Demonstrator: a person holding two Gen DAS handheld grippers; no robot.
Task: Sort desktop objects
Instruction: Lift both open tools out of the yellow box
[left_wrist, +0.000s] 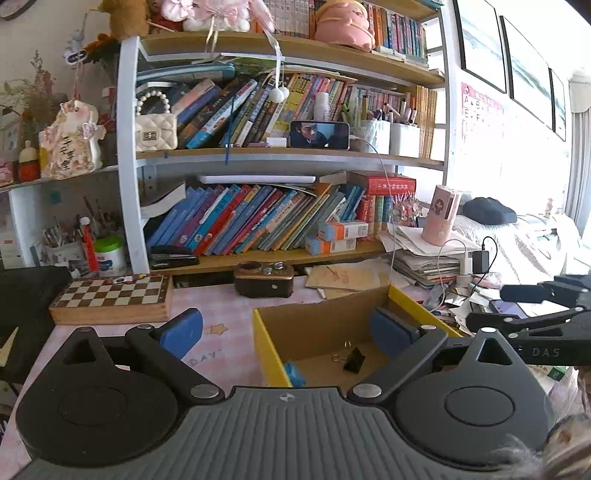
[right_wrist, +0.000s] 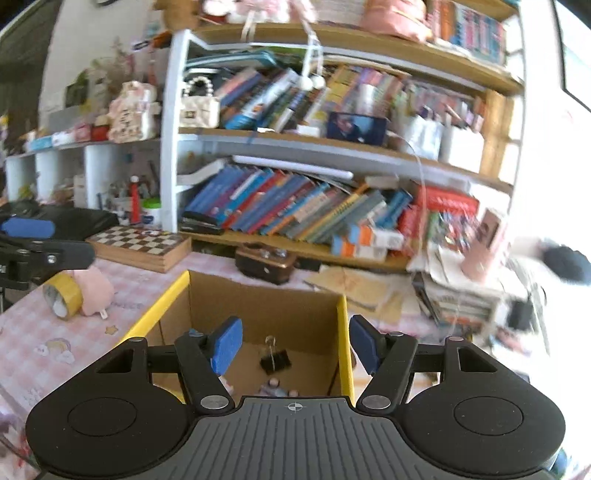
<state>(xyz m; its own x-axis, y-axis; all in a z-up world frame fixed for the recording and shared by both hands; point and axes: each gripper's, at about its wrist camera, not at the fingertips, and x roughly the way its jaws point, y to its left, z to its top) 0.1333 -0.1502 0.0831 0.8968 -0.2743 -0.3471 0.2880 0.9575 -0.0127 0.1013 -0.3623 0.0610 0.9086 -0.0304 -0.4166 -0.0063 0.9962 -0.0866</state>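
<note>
Yellow tape roll (right_wrist: 62, 295): right wrist view only

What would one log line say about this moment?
left tongs: open, empty | right tongs: open, empty | cardboard box: holds binder clip

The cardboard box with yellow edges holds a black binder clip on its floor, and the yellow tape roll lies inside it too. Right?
Not quite. The black binder clip is on the floor of the cardboard box, but the yellow tape roll lies outside it on the pink checked tablecloth, beside a pink plush toy. The right wrist view shows this.
</note>
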